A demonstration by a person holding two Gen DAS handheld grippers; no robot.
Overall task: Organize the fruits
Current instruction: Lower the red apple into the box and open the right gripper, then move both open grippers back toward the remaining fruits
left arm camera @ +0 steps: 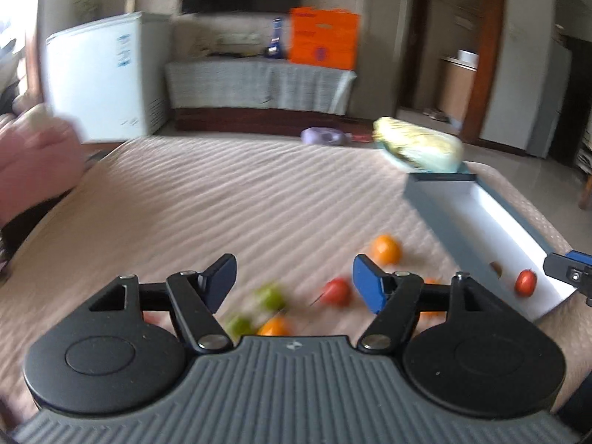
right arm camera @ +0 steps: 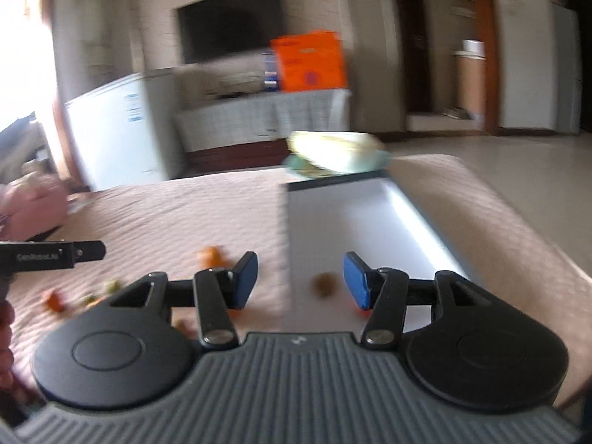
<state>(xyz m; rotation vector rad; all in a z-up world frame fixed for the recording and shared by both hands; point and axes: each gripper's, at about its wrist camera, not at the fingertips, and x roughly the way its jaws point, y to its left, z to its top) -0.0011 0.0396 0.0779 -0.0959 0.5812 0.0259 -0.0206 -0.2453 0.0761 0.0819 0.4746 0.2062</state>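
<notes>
The loose fruits lie scattered on the ribbed, quilted pale pink bedspread (left arm camera: 229, 199): a round smooth orange citrus fruit (left arm camera: 386, 248), a small glossy red tomato-like fruit (left arm camera: 336, 291), blurred green fruits (left arm camera: 272, 296) and a second orange fruit (left arm camera: 274, 327). Just beside them stands the long, shallow grey rectangular tray with a smooth white floor (left arm camera: 425, 199). It already holds one small red fruit (left arm camera: 526, 282) and a small brownish fruit (left arm camera: 495, 268) at its near end.

Judged step: sorting is at an early stage, with most fruits outside the tray. The left tool (left arm camera: 294, 281) hangs above the loose group, blue-padded jaws spread wide, gripping nothing. The right tool (right arm camera: 300, 281) is over the tray's near edge, jaws likewise wide apart and empty.

Next move, as a judgement: lower the left tool over one fruit, probably the red one, and close gently; round, slick skins may roll on the soft quilt.

A leafy, crinkled pale green cabbage (left arm camera: 418, 144) rests at the tray's far end
</notes>
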